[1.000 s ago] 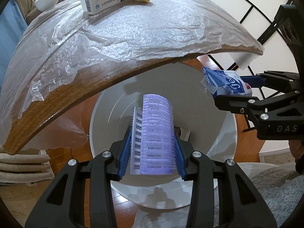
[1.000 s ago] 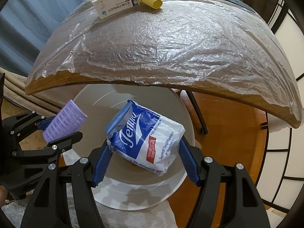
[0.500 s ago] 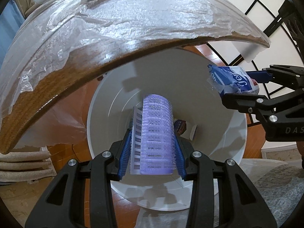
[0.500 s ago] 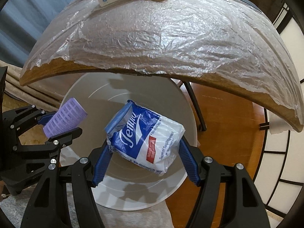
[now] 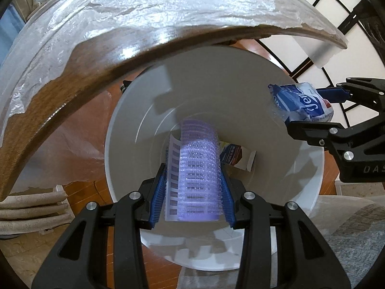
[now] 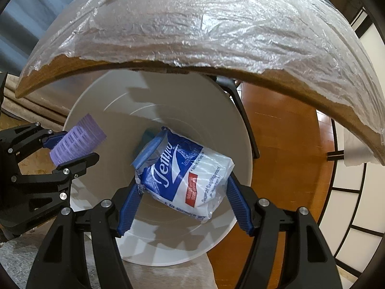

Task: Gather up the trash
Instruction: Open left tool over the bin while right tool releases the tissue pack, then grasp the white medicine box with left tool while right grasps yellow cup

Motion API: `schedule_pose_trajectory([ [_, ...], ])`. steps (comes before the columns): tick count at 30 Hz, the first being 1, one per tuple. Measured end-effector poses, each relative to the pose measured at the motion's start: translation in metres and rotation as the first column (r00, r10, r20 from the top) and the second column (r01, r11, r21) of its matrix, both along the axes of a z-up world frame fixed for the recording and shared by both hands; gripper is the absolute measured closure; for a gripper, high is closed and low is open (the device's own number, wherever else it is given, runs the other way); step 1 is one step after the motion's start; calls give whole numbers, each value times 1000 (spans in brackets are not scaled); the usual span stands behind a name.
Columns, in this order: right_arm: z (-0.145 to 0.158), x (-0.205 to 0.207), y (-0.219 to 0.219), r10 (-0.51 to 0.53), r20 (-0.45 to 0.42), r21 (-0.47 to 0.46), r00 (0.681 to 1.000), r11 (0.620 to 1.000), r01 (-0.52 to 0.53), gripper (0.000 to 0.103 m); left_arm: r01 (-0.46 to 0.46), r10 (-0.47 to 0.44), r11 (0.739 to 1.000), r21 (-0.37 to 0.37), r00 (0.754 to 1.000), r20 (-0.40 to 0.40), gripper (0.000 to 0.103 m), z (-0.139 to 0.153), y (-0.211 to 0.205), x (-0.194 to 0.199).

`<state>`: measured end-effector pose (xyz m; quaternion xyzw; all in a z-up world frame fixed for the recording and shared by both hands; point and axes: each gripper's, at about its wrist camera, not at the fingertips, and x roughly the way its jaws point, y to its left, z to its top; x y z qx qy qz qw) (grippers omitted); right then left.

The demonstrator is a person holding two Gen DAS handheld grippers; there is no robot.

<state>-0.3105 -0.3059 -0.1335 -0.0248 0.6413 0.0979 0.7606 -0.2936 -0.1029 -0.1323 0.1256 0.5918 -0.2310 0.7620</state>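
Plastic-covered wooden table (image 5: 101, 77) curves over a white bin (image 5: 310, 187) in the left wrist view; the left gripper (image 5: 196, 180) clamps a purple hair roller (image 5: 199, 173) above its mouth, a small carton (image 5: 237, 156) lying inside. Right wrist view: the right gripper (image 6: 182, 192) grips a blue-and-white tissue pack (image 6: 185, 175) over the same bin

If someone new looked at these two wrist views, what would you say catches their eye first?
Probably the purple hair roller clamped in the left gripper, poised right above the open white bin. Next, the blue-and-white tissue pack held in the right gripper over the same bin. Behind both curves the wooden table edge, covered in crinkled clear plastic.
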Motion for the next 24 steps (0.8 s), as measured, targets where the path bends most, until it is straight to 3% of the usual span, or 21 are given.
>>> schedule_pose_trajectory([
  [14,-15,2,-2,6,-22,-4,1000,1000,-7,35,-2,2,1000,22,1000,-4,59,-26,-7,20],
  [17,-15,3,-7,-7,-5,-20,1000,1000,7,14,-36,36,998,43,999,1,23,-27,-4,22],
  [21,1,0,-17,-20,42,-13,999,1000,20,11,-55,55,998,-4,998,1,22,-20,2,22],
  [24,22,-2,-26,-45,93,-4,995,999,45,11,-58,57,998,19,997,53,22,-7,3,16],
])
